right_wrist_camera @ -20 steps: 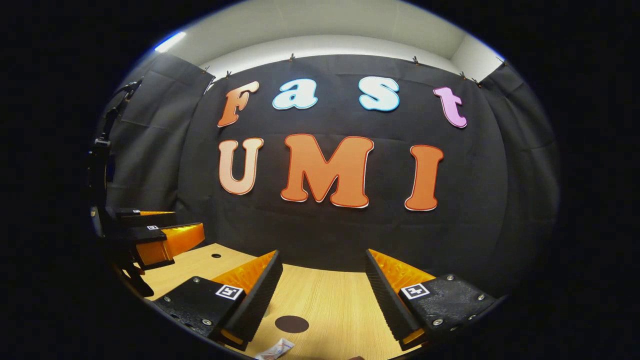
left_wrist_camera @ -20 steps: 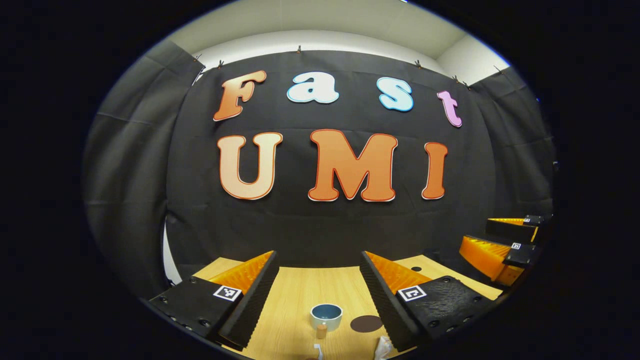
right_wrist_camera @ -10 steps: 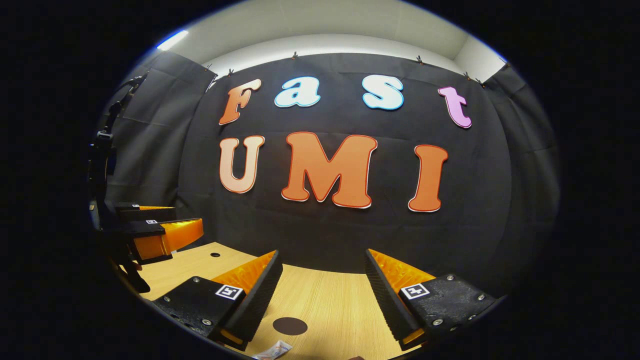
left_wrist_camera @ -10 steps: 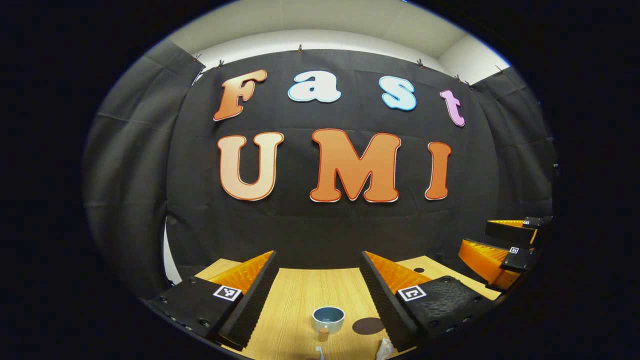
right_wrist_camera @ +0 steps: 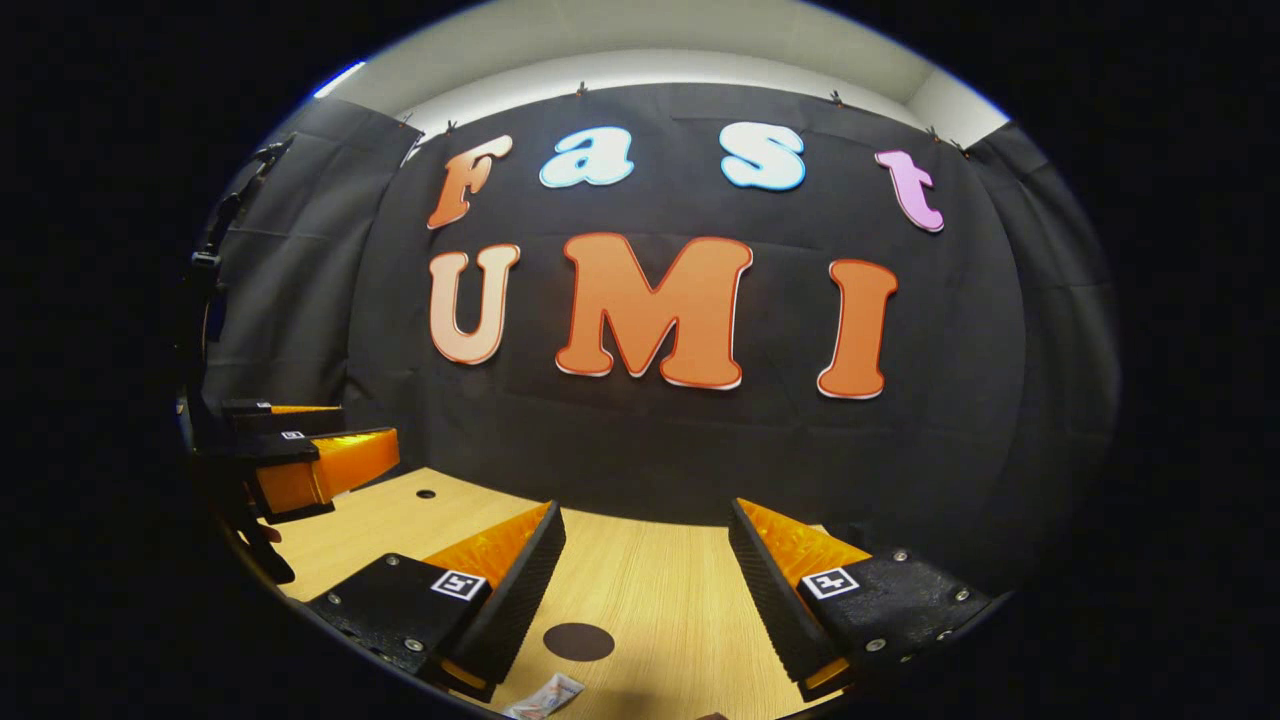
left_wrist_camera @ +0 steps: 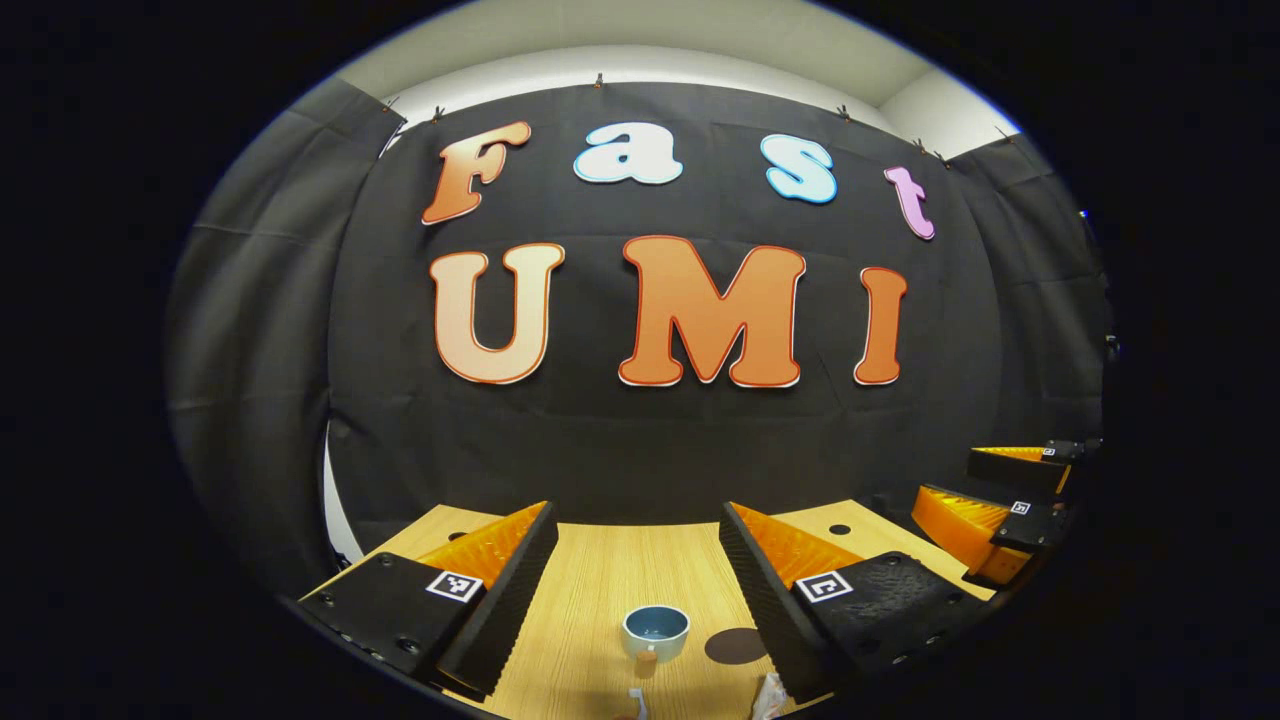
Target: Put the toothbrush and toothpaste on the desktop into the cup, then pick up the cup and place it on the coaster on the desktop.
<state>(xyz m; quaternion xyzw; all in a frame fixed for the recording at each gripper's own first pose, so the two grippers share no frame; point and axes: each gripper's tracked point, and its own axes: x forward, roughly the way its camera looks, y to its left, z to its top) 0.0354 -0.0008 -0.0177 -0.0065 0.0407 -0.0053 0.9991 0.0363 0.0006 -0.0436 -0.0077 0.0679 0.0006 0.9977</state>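
Light wood-grain desk (left_wrist_camera: 600,590), far edge butting against the black cloth wall (left_wrist_camera: 640,440); pale ceiling strip (left_wrist_camera: 620,30) above the cloth, cloth pinned along its top with small clips. Small dark round hole (left_wrist_camera: 840,529) in the desk near the far right corner, seen in the left gripper view; the same kind of hole (right_wrist_camera: 426,494) near the far edge in the right gripper view.

Left gripper (left_wrist_camera: 632,560) held above the desk, jaws released and wide apart — nothing between them. Cup (left_wrist_camera: 656,632), blue-grey with a pale outer wall, upright on the desk in the gap ahead of the jaws. Dark round coaster (left_wrist_camera: 735,646) just beside the cup, toward the desk's right edge, flat and bare. Small tan upright piece (left_wrist_camera: 647,662) touching or just in front of the cup on the near side; cannot tell what it is. Toothbrush (left_wrist_camera: 634,700) — white tip showing at the near edge. Toothpaste (left_wrist_camera: 768,692), white crinkled end, partly hidden by the jaw near the coaster.

Right gripper (right_wrist_camera: 646,560) likewise above the desk, jaws released, empty. Coaster (right_wrist_camera: 579,642) between them in the right gripper view, toothpaste (right_wrist_camera: 545,696) nearer the desk's front edge. Left gripper (right_wrist_camera: 325,462) off to the side there, over the far corner.
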